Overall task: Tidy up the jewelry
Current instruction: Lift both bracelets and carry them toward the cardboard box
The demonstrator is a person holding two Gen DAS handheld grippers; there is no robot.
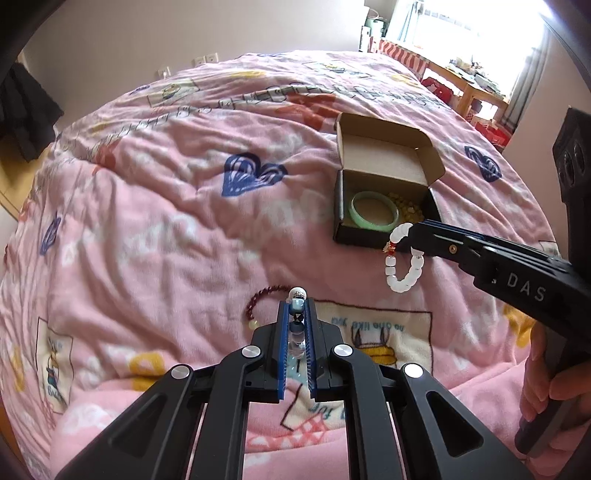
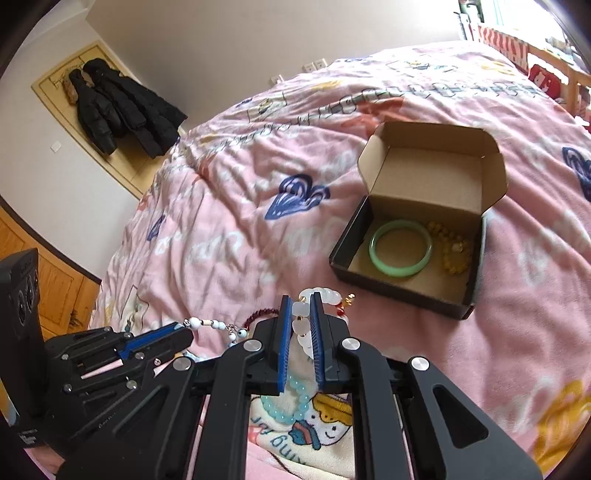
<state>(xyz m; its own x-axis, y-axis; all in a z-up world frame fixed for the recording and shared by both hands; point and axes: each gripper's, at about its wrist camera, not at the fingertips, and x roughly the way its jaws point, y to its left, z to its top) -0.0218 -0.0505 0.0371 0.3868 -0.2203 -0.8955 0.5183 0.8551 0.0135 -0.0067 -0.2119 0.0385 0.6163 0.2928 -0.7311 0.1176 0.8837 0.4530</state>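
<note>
The left tool point(image 1: 297, 308) pinches a blue-and-white bead string point(image 2: 207, 325), and the right tool point(image 2: 300, 314) clamps a white bead bracelet point(image 1: 404, 264) just short of the open box point(image 2: 402, 284). Hanging loops could snag its near wall, tipping it on the soft bed point(image 1: 147, 206).

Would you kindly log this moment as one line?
left gripper: shut on blue bracelet | right gripper: shut on white bracelet | box: open, green bangle inside

Daylight floods in from the window point(image 1: 480, 33), blown out to white glare; the bed point(image 1: 184, 184) is evenly lit, fisheye-bowed, with dark vignetted corners and soft edges.
</note>
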